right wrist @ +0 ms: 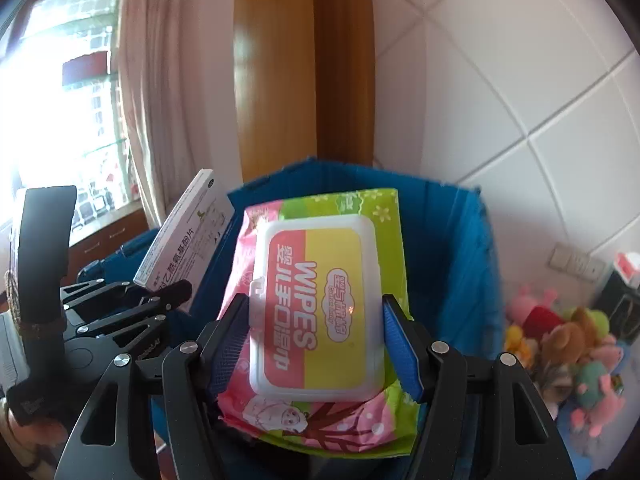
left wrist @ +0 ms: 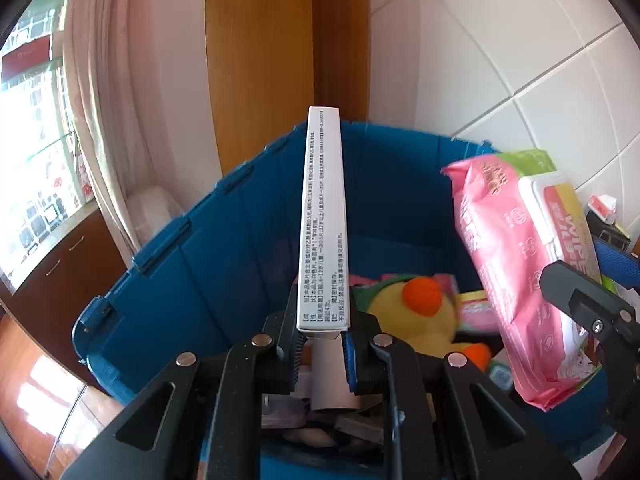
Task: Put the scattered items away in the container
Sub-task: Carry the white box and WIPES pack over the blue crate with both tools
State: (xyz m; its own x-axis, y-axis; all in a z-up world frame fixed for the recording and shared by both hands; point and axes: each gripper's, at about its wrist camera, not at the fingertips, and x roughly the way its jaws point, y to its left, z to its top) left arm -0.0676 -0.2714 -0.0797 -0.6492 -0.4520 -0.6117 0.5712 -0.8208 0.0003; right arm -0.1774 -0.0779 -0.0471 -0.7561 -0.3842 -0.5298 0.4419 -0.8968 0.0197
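Bin [left wrist: 224, 264]: a big blue bin is seen under both grippers, close to a tiled wall. Its top is open.
Things in the bin: a yellow duck toy [left wrist: 416, 316] with an orange beak is seen lying at the bottom, with some small packs next to it.
Wipes pack [right wrist: 320, 312]: a pink and green pack with a white lid is held flat over the bin. It is squeezed from both sides by the blue pads [right wrist: 400, 348].
Right gripper [right wrist: 316, 344]: it is set wide and closed on the wipes pack. The pack sits deep between the fingers, with its far end sticking out past the tips.
Box [left wrist: 324, 220]: a long thin white box with small print is held on its edge, pointing away over the bin.
Left gripper [left wrist: 322, 352]: it is set narrow and pinched on the near end of the box. Most of the box sticks out past the tips.
Toys outside: a pile of soft toys [right wrist: 568, 352] is seen on the floor to the right of the bin.
Good way to do this step: both things should be lowered well inside the walls before they are let go. The big pack is best dropped flat, so nothing tips over the rim.
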